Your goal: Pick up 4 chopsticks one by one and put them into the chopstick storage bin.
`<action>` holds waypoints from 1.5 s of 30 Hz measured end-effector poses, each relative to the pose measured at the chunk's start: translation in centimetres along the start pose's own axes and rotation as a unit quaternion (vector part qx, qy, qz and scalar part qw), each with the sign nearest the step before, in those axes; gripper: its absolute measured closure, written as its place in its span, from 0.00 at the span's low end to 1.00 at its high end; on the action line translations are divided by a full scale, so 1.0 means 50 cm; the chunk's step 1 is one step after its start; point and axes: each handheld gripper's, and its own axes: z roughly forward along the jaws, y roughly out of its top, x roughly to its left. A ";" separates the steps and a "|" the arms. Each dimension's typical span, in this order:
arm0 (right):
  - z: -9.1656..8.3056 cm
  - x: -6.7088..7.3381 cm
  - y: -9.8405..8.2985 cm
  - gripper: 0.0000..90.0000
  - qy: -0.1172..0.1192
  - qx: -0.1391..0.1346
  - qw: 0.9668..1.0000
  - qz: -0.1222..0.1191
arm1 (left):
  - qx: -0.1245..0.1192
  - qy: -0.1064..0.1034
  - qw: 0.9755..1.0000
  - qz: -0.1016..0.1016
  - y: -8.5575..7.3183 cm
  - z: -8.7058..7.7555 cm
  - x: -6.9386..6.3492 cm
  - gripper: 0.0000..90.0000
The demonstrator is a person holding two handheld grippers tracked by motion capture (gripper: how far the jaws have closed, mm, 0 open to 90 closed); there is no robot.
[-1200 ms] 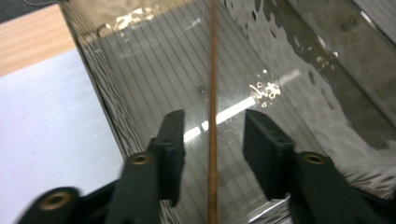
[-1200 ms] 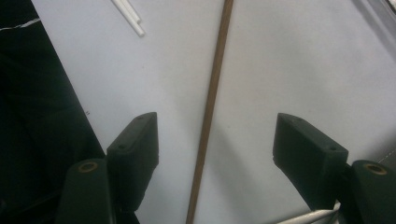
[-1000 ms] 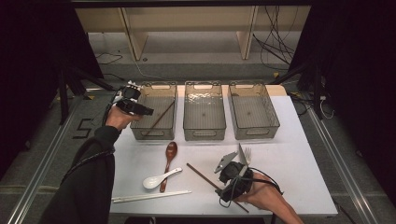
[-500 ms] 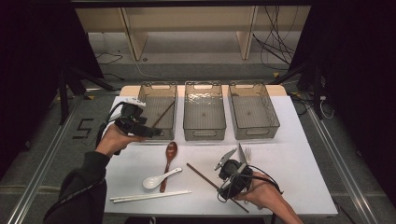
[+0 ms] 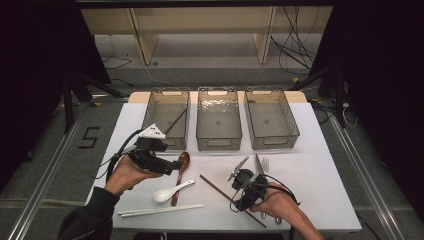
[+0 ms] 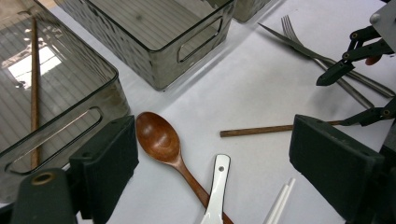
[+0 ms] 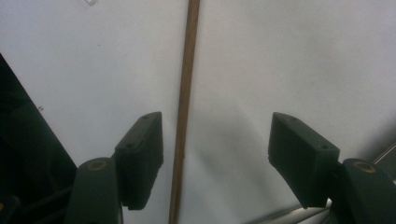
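My left gripper hovers low over a brown wooden spoon. Its jaws have just been opening and stand open, with nothing gripped. A white ceramic spoon lies beside the wooden one. My right gripper points down at a brown chopstick. That chopstick runs between its open jaws, close to the left pad; the jaws have just been closing. A second brown chopstick lies in the left bin.
Two more clear bins, the middle one and the right one, stand in a row at the back. A knife and fork lie just beyond my right gripper. White chopsticks rest near the front edge.
My left gripper has come back from the left bin's side toward the person, down to the wooden spoon. The right hand has stayed over the brown chopstick.
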 end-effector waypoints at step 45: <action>0.042 0.025 0.038 0.88 0.012 0.067 0.997 -0.047 | 0.020 0.004 1.000 0.005 -0.102 0.002 -0.030 0.17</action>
